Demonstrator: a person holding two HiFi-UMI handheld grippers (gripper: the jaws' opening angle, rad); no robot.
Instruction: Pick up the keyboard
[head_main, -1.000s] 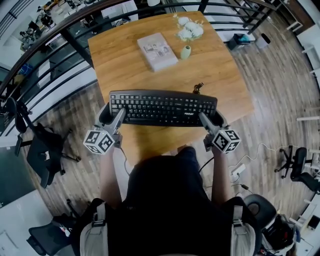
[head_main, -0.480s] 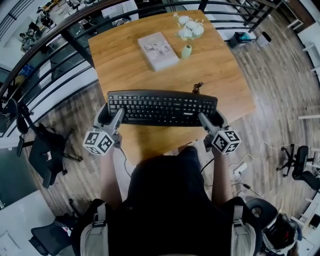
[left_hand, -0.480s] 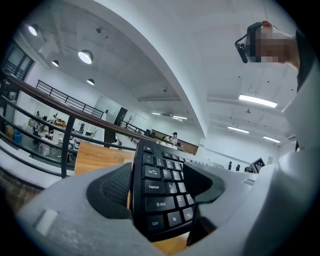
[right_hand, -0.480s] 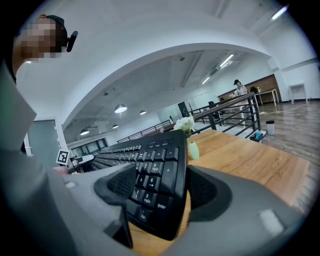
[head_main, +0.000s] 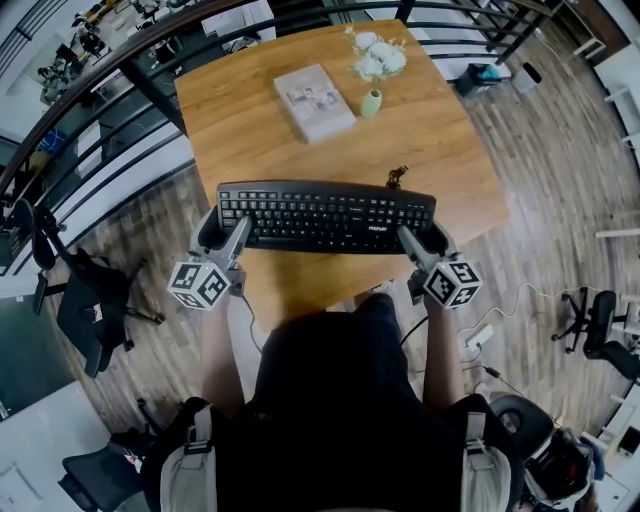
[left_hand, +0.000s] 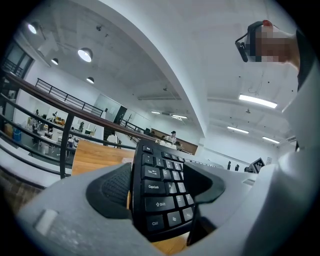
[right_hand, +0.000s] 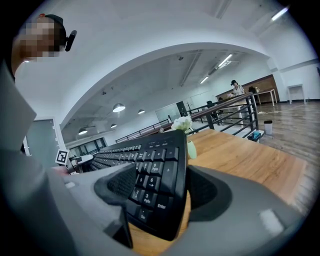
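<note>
The keyboard (head_main: 326, 216) lies across the near part of the wooden counter (head_main: 250, 130), its long axis running from the person's left to their right, and the lift turns on that line. The left gripper (head_main: 214, 230) sits at the keyboard's left short end and the right gripper (head_main: 430, 238) at its right short end. Each is equally close to its own end, and both point inward and forward from the person's side. In the left gripper view the jaws are closed down on the end that carries the Ctrl, Shift and Caps Lock keys, one pad over the key face and the other against the underside. In the right gripper view the jaws clamp the number-pad end in the same way. Whether the keyboard is already clear of the wood cannot be told from these views. With a hold at both ends of a long, stiff thing, the two grippers probably need to rise together and level, or it would tilt or twist. A book (head_main: 315, 102) and a small vase (head_main: 371, 103) stand well apart, farther back on the counter.
</note>
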